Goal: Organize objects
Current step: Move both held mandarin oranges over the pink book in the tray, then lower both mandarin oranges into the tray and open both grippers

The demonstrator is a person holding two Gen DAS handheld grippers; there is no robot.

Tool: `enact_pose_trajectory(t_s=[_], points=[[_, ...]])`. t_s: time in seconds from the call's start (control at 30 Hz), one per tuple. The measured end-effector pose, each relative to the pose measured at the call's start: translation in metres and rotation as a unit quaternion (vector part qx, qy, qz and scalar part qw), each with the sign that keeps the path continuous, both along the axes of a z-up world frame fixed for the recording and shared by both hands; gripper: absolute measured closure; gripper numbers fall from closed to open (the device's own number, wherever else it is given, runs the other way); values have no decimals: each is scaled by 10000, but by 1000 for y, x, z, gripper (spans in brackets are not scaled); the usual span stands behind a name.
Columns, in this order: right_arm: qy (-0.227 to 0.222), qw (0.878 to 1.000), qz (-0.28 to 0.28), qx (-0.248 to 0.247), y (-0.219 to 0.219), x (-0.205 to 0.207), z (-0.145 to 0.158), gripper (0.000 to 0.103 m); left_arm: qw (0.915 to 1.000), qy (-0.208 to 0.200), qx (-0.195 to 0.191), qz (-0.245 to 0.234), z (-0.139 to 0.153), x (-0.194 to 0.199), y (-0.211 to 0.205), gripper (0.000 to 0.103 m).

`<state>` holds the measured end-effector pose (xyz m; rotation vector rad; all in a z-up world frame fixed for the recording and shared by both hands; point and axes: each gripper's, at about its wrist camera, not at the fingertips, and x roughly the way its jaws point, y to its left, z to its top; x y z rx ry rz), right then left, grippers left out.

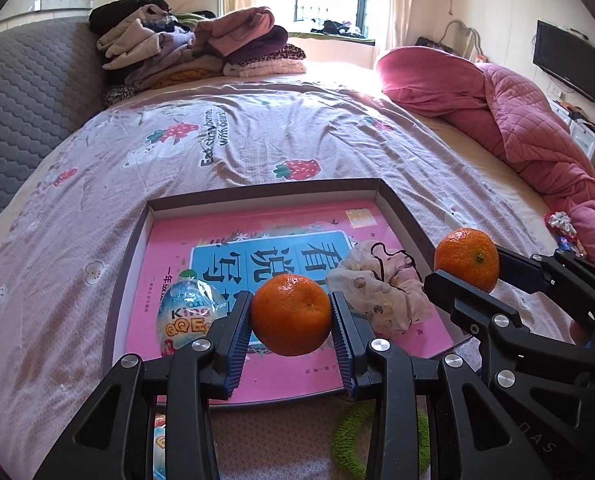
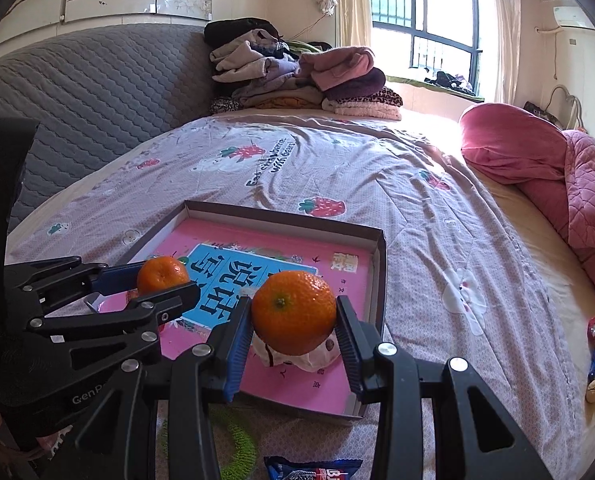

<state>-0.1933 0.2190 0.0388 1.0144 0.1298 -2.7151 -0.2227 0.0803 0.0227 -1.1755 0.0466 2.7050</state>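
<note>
Above the shallow box [image 1: 401,204], your left gripper [image 1: 291,316] and right gripper [image 2: 293,316] each clamp a mandarin, poised for dropping both inside.

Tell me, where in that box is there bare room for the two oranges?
The far half of the pink book in the box is bare, up to the back wall. The near part is crowded: toy egg on the left, scrunchie on the right.
</note>
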Motion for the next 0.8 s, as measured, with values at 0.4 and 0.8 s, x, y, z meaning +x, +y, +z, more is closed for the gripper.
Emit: enact_pose_trajectory(t_s=[0.4, 0.8], points=[[-499, 9986, -153, 20, 9, -14, -26, 62, 9989, -421, -55, -181, -23, -10, 6, 64], [-876, 9958, -151, 198, 8, -20, -48, 62, 9966, -734, -123, -347, -41, -18, 13, 64]])
